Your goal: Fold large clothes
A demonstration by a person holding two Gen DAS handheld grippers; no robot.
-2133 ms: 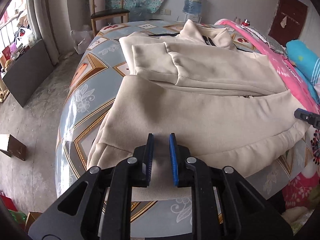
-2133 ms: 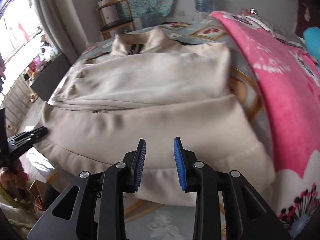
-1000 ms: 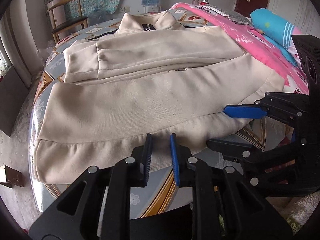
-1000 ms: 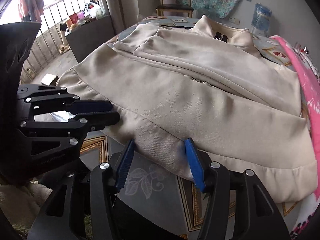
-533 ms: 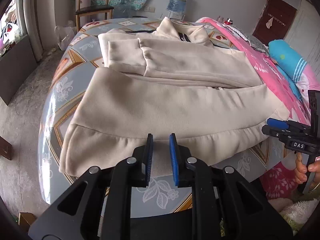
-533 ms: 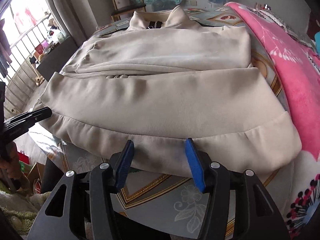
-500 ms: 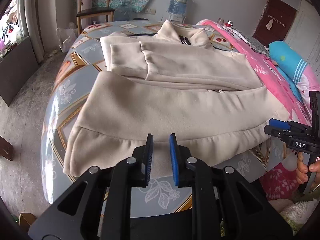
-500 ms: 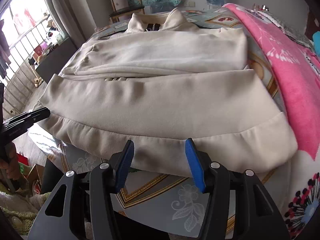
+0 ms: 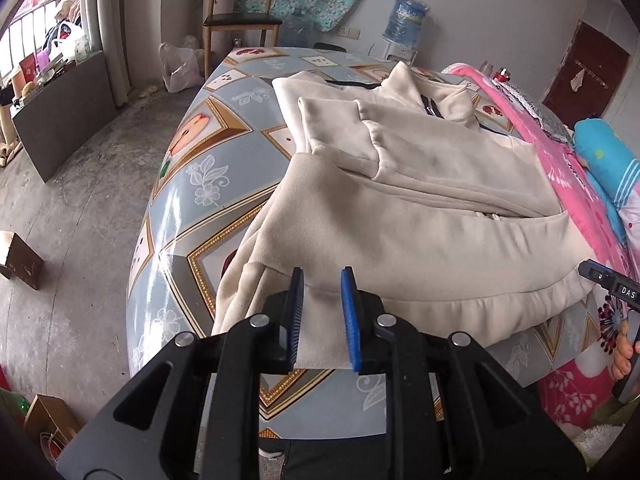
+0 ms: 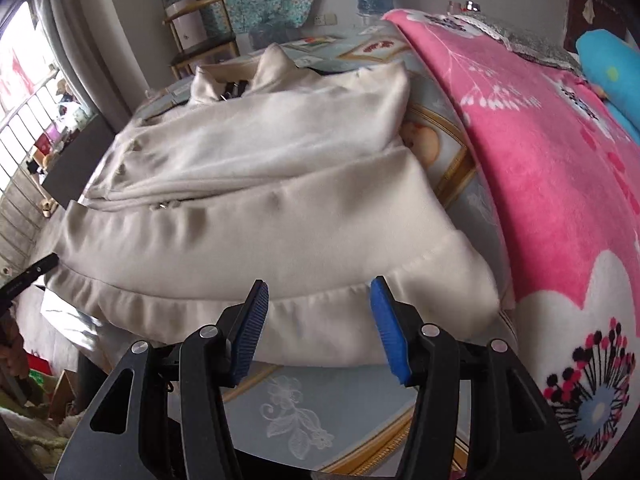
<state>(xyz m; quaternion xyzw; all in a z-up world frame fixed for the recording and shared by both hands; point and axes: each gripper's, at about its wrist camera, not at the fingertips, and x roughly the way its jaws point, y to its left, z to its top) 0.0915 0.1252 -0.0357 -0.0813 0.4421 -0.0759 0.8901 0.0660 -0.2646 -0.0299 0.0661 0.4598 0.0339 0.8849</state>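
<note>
A cream jacket [image 9: 420, 216] lies spread on the patterned bed cover [image 9: 200, 184], sleeves folded across the chest and collar at the far end. Its ribbed hem [image 10: 304, 312] hangs over the near edge. My left gripper [image 9: 322, 316] hovers at the hem's left end, its jaws narrow and opening; hem cloth shows in the gap, but the pads do not press on it. My right gripper [image 10: 320, 332] stands open over the hem near its right corner, nothing pinched. Each gripper's tip shows at the edge of the other's view, the right gripper [image 9: 608, 280] and the left gripper [image 10: 28, 276].
A pink blanket [image 10: 540, 152] and a blue pillow [image 10: 608, 68] lie along the jacket's right side. A wooden chair [image 9: 240, 20] and a water bottle [image 9: 408, 16] stand by the far wall. On the concrete floor at left are a cardboard box [image 9: 20, 260] and a dark board [image 9: 60, 116].
A second ago both grippers were side by side at the middle of the hem. They have moved apart along it, left toward the left corner, right toward the right corner, and both have rolled.
</note>
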